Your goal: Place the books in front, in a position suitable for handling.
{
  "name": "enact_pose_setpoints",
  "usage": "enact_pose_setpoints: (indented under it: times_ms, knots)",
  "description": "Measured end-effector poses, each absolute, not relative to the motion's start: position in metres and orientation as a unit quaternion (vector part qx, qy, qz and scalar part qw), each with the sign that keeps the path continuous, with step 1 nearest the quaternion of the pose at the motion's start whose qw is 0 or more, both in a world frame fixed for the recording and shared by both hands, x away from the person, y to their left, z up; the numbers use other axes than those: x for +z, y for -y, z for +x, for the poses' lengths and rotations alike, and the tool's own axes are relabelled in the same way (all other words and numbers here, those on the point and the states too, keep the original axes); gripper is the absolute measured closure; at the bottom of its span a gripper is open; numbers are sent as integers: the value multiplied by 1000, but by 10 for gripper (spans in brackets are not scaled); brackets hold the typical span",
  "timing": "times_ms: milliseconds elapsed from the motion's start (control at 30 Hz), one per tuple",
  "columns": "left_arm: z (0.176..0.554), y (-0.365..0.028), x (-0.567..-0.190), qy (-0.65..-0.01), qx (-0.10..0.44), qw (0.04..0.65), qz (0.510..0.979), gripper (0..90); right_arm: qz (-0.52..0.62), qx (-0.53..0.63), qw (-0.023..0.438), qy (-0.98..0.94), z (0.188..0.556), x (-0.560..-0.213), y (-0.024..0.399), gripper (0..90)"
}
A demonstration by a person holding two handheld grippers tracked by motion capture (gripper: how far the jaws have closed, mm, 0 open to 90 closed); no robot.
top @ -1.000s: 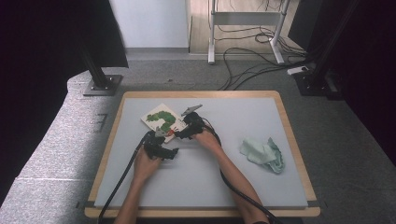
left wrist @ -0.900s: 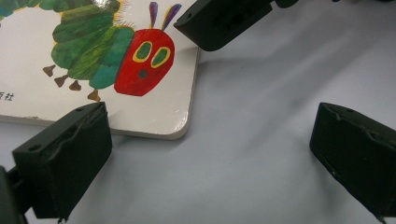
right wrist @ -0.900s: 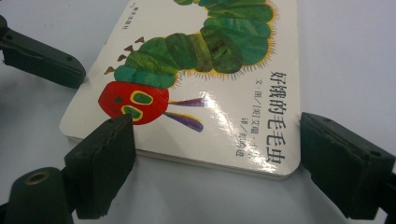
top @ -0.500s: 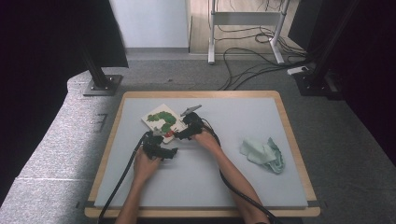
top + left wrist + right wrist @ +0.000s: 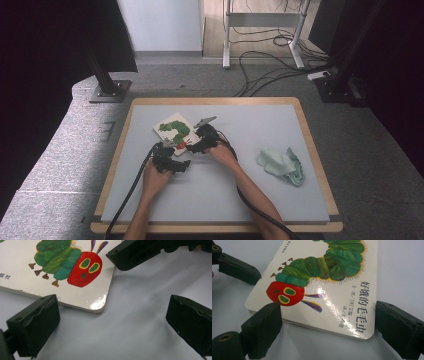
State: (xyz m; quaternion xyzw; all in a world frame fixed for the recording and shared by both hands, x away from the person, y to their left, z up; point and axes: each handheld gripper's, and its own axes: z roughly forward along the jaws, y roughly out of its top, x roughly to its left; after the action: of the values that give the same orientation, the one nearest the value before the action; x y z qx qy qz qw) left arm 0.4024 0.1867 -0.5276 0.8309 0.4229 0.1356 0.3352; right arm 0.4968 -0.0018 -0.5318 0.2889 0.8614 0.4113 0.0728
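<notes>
High view looks down on a wooden-framed table (image 5: 315,150) with a pale grey top, where a board book (image 5: 174,132) with a green caterpillar on its white cover lies flat in the left-centre, turned at an angle to the table's edges. The left gripper (image 5: 167,161) sits just below the book's near corner and the right gripper (image 5: 196,145) at the book's right edge, the two close together. A crumpled pale green cloth (image 5: 282,166) lies well apart to the right, out of the way of both hands. Black cables trail from each gripper back along the forearms toward the table's near edge. Beyond the table, on the grey floor, stand a dark stand base (image 5: 109,91) and a tangle of cables (image 5: 270,75) under a white frame. Left gripper view has its jaws spread wide on bare tabletop, the book's rounded corner (image 5: 98,306) just ahead between them, untouched, with one jaw of the other gripper (image 5: 135,253) at that corner's far side. Right gripper view has its jaws wide too, standing to either side of the book's near edge (image 5: 324,327) without pressing on it; they hold nothing.
</notes>
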Motion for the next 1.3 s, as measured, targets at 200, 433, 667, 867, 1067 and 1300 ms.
enact_pose_setpoints:
  times_ms: [200,433,667,867,1067,1300]
  knots:
    - [395,-186,-527,-419,131,338,833,0,287,413,67,-862,486,-532,8,83]
    - [381,-181,-527,-409,127,340,837,0,279,414,63,-864,471,-532,17,83]
    - [369,-177,-527,-401,122,342,841,0,271,416,58,-866,457,-532,27,85]
    - [361,-172,-527,-397,125,339,844,0,271,414,63,-866,445,-532,33,79]
    - [352,-168,-527,-393,119,342,846,0,274,417,58,-865,434,-532,40,76]
    - [352,-171,-525,-385,99,349,849,0,279,413,69,-864,423,-532,45,95]
